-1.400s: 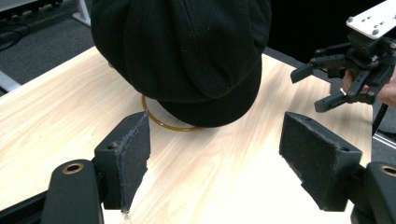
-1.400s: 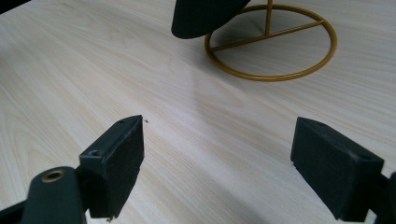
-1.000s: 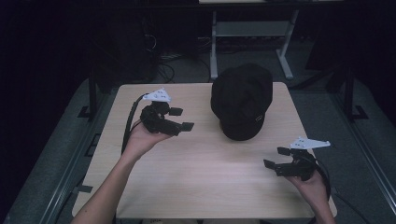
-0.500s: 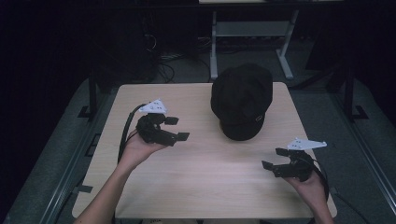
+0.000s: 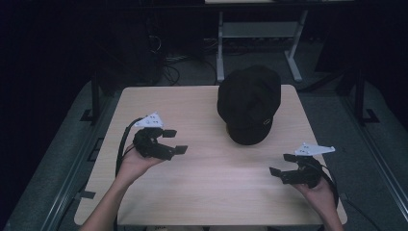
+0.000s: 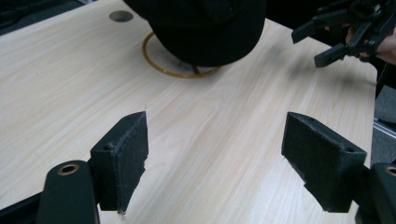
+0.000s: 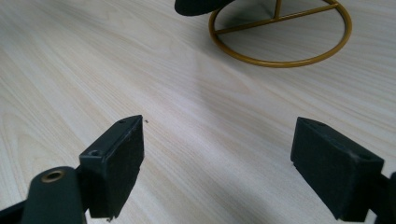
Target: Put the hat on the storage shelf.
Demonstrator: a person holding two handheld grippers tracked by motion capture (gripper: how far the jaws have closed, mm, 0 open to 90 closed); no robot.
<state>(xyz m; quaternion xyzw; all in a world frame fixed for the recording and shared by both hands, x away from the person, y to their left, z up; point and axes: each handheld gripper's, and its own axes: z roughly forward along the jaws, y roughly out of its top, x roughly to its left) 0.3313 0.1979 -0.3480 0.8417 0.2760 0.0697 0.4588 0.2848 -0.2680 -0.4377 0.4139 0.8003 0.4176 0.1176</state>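
Your left gripper [image 5: 169, 142] and right gripper [image 5: 283, 165] both hover with jaws apart, holding nothing. The black cap [image 5: 248, 103] sits on its gold wire stand [image 7: 280, 35] toward the counter's [image 5: 192, 115] far side, untouched; reaching and grasping it remain ahead.

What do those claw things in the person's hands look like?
Both are black. The left gripper and the right gripper each have two blocky black jaws, a pale three-cornered plate on top and a black cable trailing off. The forearms are bare, with no sleeves.
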